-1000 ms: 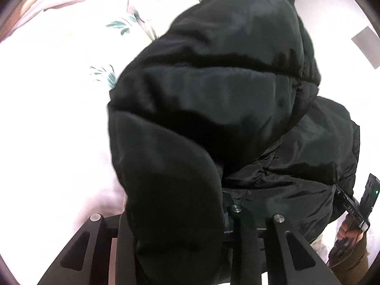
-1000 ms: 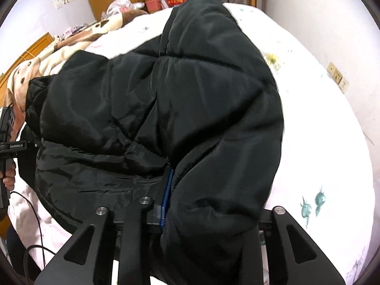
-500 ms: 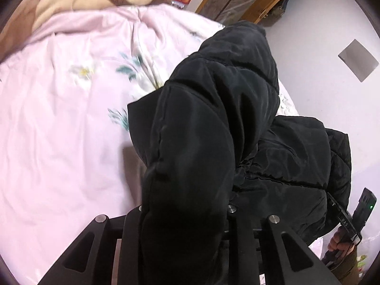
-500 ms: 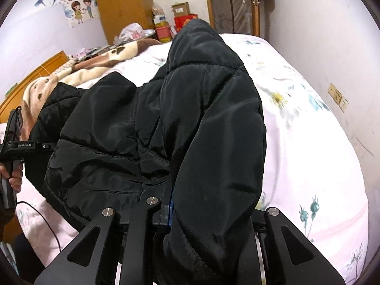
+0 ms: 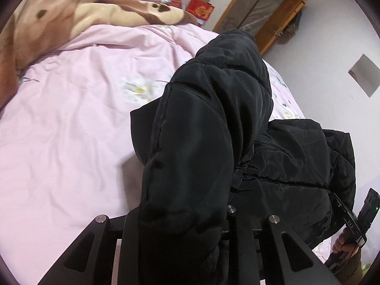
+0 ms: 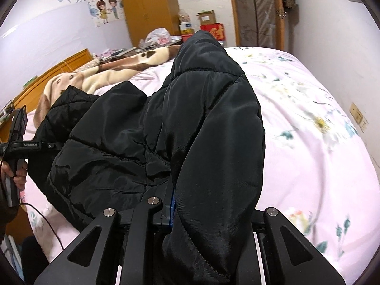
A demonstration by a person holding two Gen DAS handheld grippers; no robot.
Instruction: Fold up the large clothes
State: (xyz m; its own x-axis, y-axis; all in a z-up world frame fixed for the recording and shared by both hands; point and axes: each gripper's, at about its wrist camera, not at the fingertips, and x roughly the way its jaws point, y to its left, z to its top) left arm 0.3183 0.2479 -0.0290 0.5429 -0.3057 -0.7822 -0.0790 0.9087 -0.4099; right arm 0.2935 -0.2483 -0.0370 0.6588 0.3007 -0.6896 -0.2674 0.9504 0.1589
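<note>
Left wrist view: black puffer jacket [image 5: 213, 142] lifted off the pink floral bedspread [image 5: 66, 130], near the bed's foot edge, one padded fold clamped in the left gripper [image 5: 190, 228]. Right gripper [image 6: 204, 213] pinches the other fold; both sets of jaws have just been closing. Brown blanket [image 5: 59, 19] at the head end.

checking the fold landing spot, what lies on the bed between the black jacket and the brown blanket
Only bare pink floral sheet lies between the black jacket and the brown blanket; the left wrist view shows that stretch best.
</note>
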